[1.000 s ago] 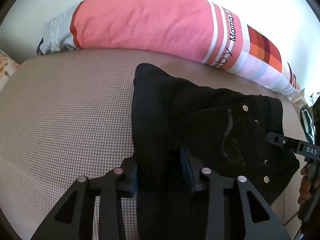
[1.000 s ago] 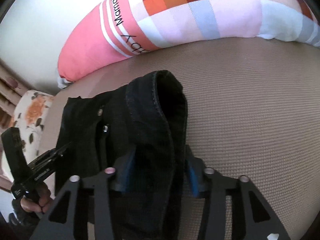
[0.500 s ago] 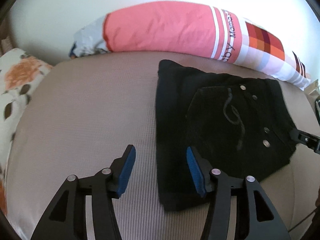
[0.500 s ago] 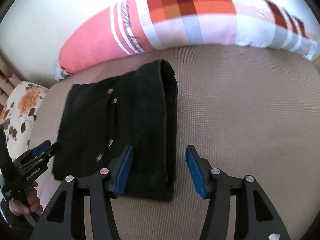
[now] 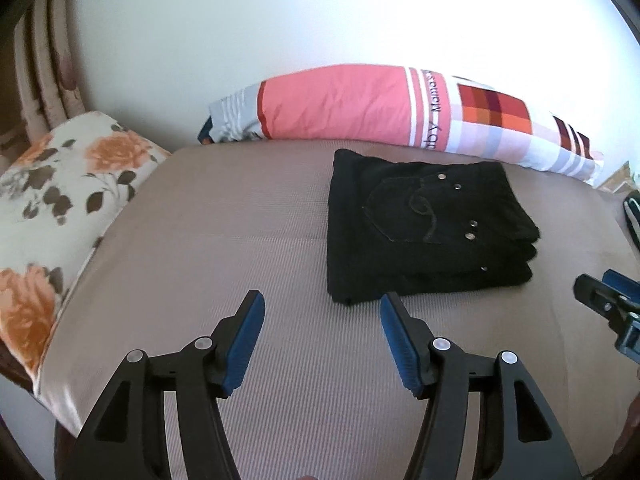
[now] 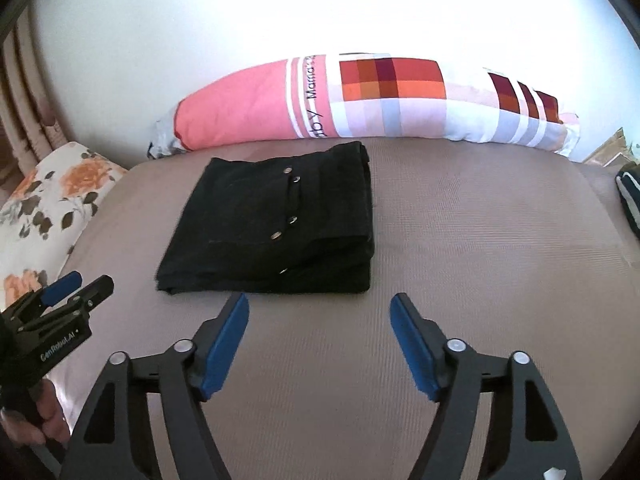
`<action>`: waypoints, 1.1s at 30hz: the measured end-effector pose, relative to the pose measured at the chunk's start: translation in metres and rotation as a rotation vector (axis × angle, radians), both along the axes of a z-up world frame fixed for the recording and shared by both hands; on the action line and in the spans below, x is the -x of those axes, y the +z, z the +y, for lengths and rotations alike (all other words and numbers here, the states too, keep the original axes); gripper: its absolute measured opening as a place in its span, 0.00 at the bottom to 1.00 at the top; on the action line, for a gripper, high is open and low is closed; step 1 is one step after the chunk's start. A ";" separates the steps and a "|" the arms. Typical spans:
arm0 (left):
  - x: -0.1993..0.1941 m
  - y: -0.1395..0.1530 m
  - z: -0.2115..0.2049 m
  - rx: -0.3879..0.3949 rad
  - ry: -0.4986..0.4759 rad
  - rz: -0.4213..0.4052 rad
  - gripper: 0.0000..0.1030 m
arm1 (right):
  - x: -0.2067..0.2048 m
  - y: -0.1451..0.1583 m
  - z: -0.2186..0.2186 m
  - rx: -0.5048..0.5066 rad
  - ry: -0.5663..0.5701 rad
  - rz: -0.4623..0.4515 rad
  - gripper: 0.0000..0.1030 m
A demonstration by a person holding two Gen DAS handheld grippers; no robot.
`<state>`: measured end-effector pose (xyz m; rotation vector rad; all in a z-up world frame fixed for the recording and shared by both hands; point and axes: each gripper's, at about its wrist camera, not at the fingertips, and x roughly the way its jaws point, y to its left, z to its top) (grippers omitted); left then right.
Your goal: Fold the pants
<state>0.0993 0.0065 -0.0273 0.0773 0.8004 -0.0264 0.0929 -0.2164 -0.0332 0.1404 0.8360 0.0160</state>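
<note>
The black pants (image 5: 424,232) lie folded into a compact stack on the beige bed surface (image 5: 240,240), back pocket with silver studs on top. They also show in the right wrist view (image 6: 276,232). My left gripper (image 5: 322,312) is open and empty, held back from the stack's near left corner. My right gripper (image 6: 320,312) is open and empty, just in front of the stack's near edge. The right gripper shows at the left wrist view's right edge (image 5: 608,300); the left gripper shows at the right wrist view's left edge (image 6: 64,292).
A long pink and checked bolster pillow (image 5: 380,112) lies against the white wall behind the pants. A floral pillow (image 5: 52,200) sits at the left. A dark striped item (image 6: 630,200) lies at the bed's right edge.
Both grippers let go of the pants, opened and pulled back and up. The folded stack now lies free on the bed.
</note>
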 end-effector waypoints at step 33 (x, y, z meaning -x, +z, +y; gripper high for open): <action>0.041 -0.017 0.000 -0.002 0.038 0.006 0.61 | 0.038 -0.013 0.031 0.072 -0.009 -0.055 0.80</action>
